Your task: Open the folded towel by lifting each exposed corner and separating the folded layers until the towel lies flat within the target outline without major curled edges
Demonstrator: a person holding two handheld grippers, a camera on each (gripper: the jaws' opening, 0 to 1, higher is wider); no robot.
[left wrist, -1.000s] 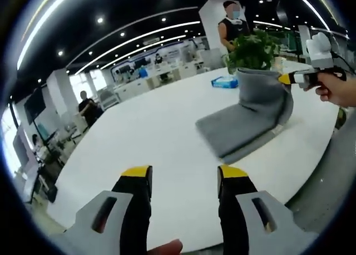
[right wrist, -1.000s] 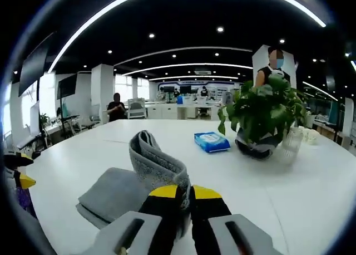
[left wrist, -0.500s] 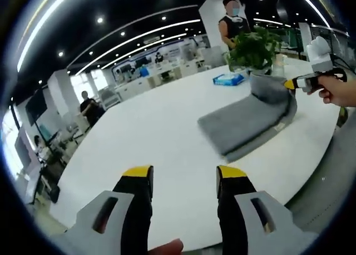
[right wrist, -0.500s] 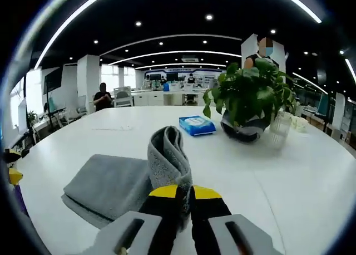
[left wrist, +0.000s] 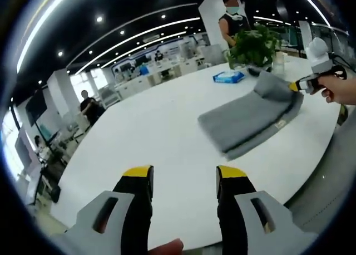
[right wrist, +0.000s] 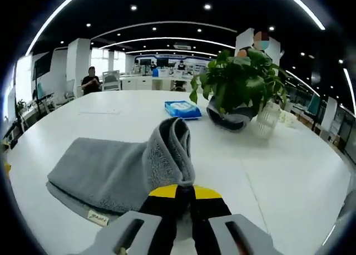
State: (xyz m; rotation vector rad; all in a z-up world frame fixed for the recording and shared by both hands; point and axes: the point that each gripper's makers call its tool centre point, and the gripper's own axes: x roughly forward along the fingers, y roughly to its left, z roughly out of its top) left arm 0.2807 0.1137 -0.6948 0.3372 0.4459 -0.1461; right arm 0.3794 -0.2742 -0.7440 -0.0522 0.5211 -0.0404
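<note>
The towel point(right wrist: 105, 174) is pinched at a corner between the right gripper's point(right wrist: 185, 192) closed jaws, stretching leftward; the left gripper point(left wrist: 183, 174) is held agape, well apart.

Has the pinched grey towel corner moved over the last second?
Yes. In the left gripper view, the grey towel corner held by the right gripper has dropped from plant height towards the table.

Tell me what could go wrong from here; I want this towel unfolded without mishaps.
1. The right gripper pinches only a bunched fold of the towel, so it may slip out or drag both layers rather than separate them.
2. The plant and a glass stand just beyond the towel; a wide swing could knock them.
3. The left gripper is open, off the cloth, so nothing pins the towel against sliding.
</note>
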